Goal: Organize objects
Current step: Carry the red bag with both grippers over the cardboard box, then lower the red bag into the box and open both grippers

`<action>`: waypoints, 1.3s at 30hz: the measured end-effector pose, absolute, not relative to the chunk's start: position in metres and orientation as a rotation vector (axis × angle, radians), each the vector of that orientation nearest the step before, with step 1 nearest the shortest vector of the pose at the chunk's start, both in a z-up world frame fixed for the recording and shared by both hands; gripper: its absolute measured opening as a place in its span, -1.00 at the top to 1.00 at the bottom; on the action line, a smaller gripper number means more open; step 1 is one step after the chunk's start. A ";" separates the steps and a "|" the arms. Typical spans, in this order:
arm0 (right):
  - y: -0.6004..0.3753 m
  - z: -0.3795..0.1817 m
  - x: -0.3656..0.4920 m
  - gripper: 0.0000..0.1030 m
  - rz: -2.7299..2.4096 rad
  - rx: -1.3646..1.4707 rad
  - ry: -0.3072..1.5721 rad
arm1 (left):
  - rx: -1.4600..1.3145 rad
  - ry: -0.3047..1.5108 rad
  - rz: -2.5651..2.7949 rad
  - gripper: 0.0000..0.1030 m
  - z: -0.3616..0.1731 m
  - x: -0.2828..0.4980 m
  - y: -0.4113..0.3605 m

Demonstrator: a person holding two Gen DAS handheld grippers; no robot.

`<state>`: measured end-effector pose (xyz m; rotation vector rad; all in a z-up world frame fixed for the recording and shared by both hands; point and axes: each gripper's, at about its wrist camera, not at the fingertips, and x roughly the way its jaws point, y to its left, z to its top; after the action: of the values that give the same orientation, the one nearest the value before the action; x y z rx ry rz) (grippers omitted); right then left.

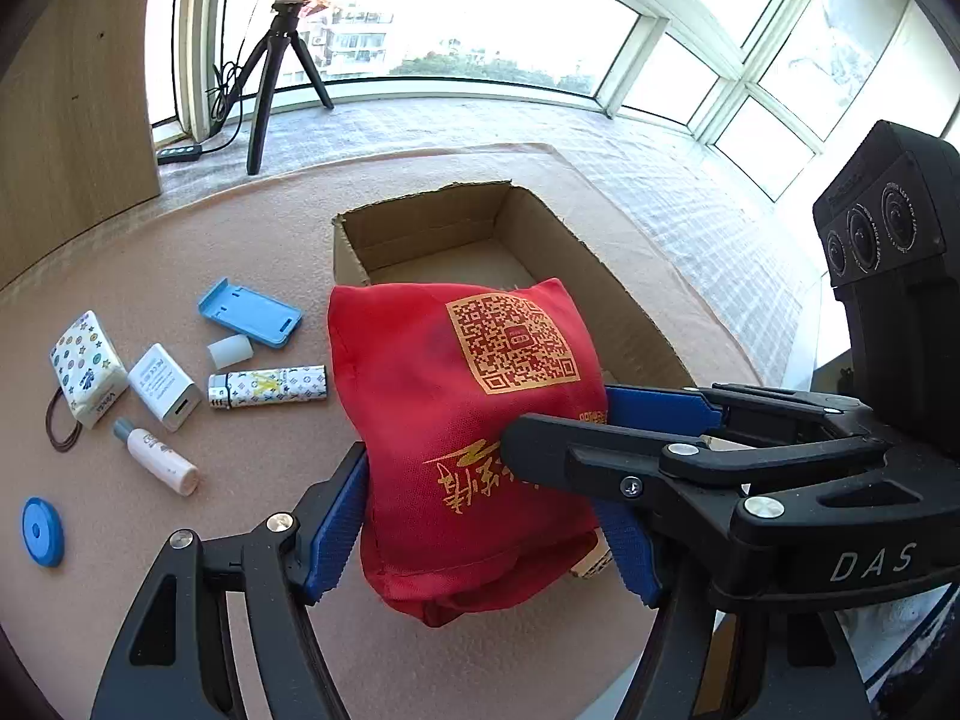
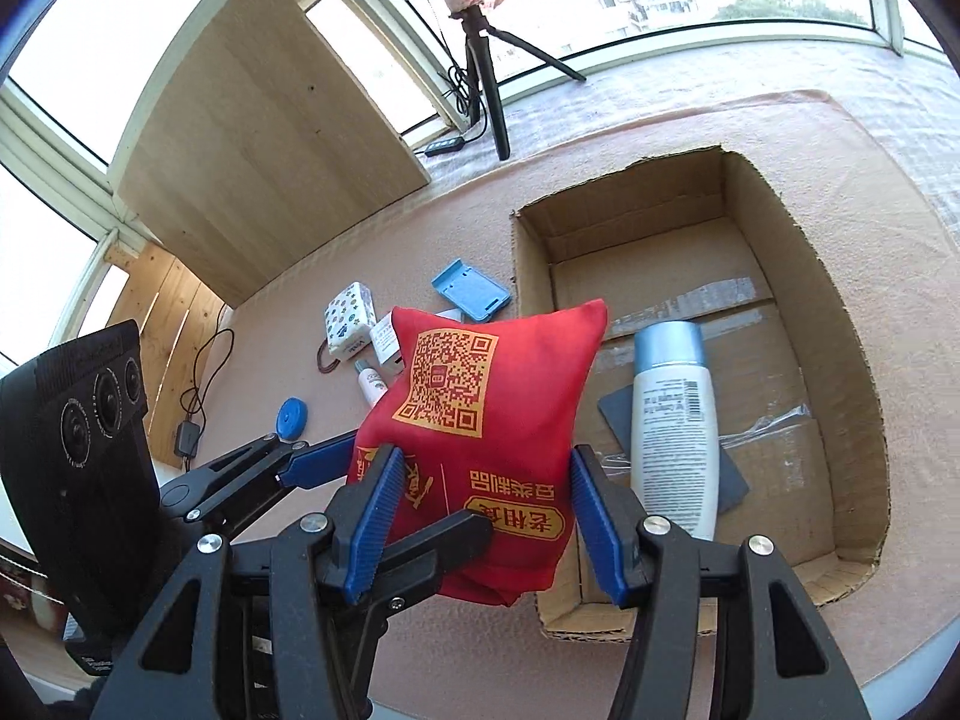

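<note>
off to the left on the pink tabletop (image 1: 252,540) sit a light blue phone case (image 1: 249,312), a patterned lighter (image 1: 268,387), a white charger block (image 1: 163,387), a patterned tissue pack (image 1: 87,366), a small white tube (image 1: 157,456) and a blue round disc (image 1: 42,531). inside the open brown cardboard box (image 2: 840,324) lies a white bottle with a silver-blue cap (image 2: 675,426) on a dark grey card (image 2: 735,486). in the middle, the stuffed red fabric bag with a gold qr code (image 2: 480,420) hangs above the box's near left corner, puffy, its gold print upside down. left gripper (image 1: 486,516) pinches its lower sides; right gripper (image 2: 480,507) also clamps it, blue pads (image 2: 375,516) pressed into cloth.
</note>
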<state>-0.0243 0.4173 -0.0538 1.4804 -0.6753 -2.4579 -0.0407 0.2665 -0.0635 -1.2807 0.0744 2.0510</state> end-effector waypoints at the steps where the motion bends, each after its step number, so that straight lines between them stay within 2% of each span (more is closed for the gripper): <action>1: 0.425 -0.054 -0.023 -0.04 -2.468 1.483 -0.685 | -1.277 0.082 2.044 -0.44 -0.064 -0.041 0.276; 9: 0.460 -0.059 -0.016 -0.04 -2.514 1.494 -0.728 | -1.276 0.122 2.003 -0.44 -0.069 -0.038 0.327; 19: 0.465 -0.055 -0.011 -0.04 -2.570 1.483 -0.735 | -1.286 0.137 2.041 -0.44 -0.067 -0.043 0.318; 29: 0.433 -0.041 -0.006 -0.04 -2.623 1.413 -0.654 | -1.320 0.098 2.140 -0.44 -0.060 -0.050 0.255; 39: 0.374 -0.036 -0.015 -0.04 -2.575 1.378 -0.566 | -1.476 -0.042 2.354 -0.44 -0.076 -0.090 0.129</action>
<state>-0.0145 0.3736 -0.0356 1.3778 -0.5663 -2.5745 -0.0903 0.1290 -0.0758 -1.4756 -0.0421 2.3535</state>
